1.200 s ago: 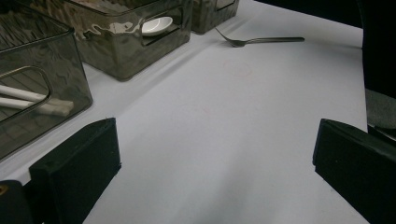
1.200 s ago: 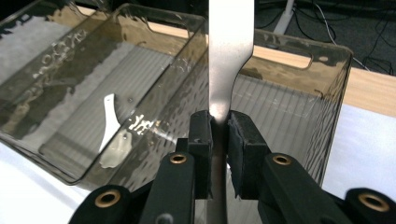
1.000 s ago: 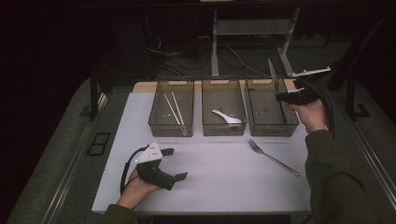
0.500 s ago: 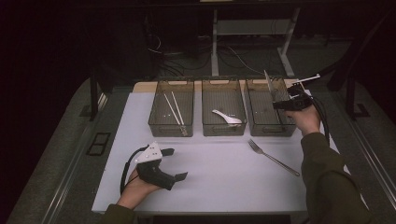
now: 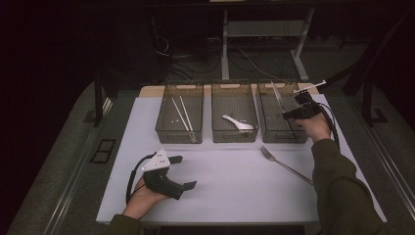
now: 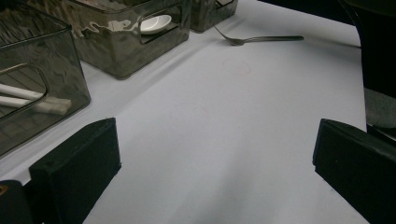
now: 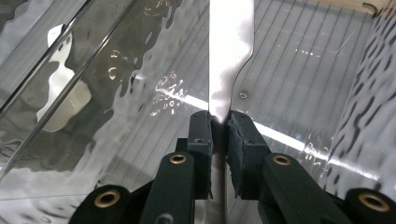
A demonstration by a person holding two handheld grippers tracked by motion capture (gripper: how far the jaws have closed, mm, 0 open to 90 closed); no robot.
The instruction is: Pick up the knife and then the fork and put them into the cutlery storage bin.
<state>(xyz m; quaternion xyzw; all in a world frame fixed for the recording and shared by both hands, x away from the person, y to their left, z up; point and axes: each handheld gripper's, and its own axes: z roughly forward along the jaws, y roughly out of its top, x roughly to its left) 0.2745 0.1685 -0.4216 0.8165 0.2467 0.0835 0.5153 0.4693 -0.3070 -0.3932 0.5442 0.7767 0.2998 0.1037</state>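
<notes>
No brand, label or writing can be read on anything here.

3 clear bins stand in a row at the far side of the white surface (image 5: 235, 171). The left bin (image 5: 179, 131) holds 2 white chopsticks (image 5: 182, 113) lying side by side. The middle bin (image 5: 234, 132) holds 1 white spoon (image 5: 238, 123). The right bin (image 5: 282, 133) has the knife (image 5: 277, 94) in it, tilted, its blade pointing up and away over the bin's floor.

The right hand-held gripper (image 5: 289, 115) hangs over the right bin with its jaws pinched narrow on the knife. In the right gripper view the 2 black pads (image 7: 201, 135) press flat against the metal on both sides, the knife (image 7: 229, 51) rising straight up between them over the ribbed bottom of the bin, and the spoon (image 7: 60, 98) shows through the clear wall at the left.

1 metal fork (image 5: 286, 166) lies on the surface in front of the right bin, near the person's right sleeve, tines toward the bins.

The left hand-held gripper (image 5: 183, 172) rests low on the surface at the near left, well apart from the bins, its jaws spread wide with nothing between them. From its own view, the bare surface lies between the 2 jaws and the fork (image 6: 257, 39) lies far off.
</notes>
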